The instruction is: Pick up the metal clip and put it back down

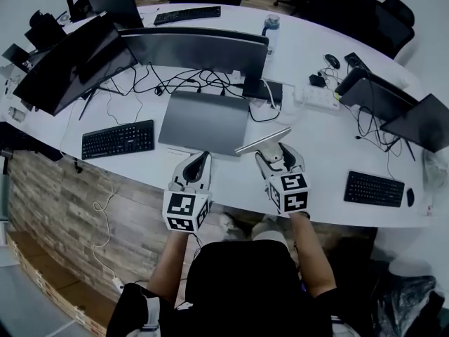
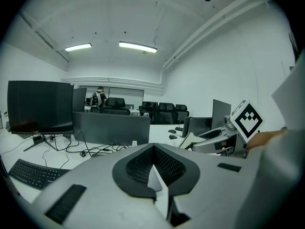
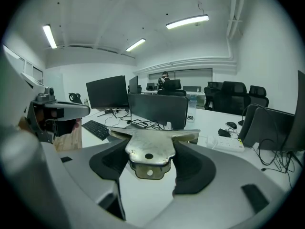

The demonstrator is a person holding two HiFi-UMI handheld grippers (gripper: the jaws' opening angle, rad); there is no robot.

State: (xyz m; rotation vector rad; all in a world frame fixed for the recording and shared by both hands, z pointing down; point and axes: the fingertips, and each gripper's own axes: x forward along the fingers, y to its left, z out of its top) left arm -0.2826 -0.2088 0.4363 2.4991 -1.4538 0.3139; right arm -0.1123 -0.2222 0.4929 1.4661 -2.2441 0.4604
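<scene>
Right gripper [image 1: 279, 161] is clamped on the metal clip [image 3: 148, 148], long bar crosswise to the jaws, apparently lifted over the laptop's [image 1: 203, 121] front-right corner; left gripper [image 2: 155, 175] is closed on nothing, farther away.

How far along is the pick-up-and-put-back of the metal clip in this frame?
Done: the pick-up. The right gripper is shut on the flat silver metal clip, which appears to be held clear of the white desk.
In hand: holding the clip up above the desk's near edge.
Left: lowering it to the desk and opening the gripper.
The left gripper is shut on nothing.
</scene>
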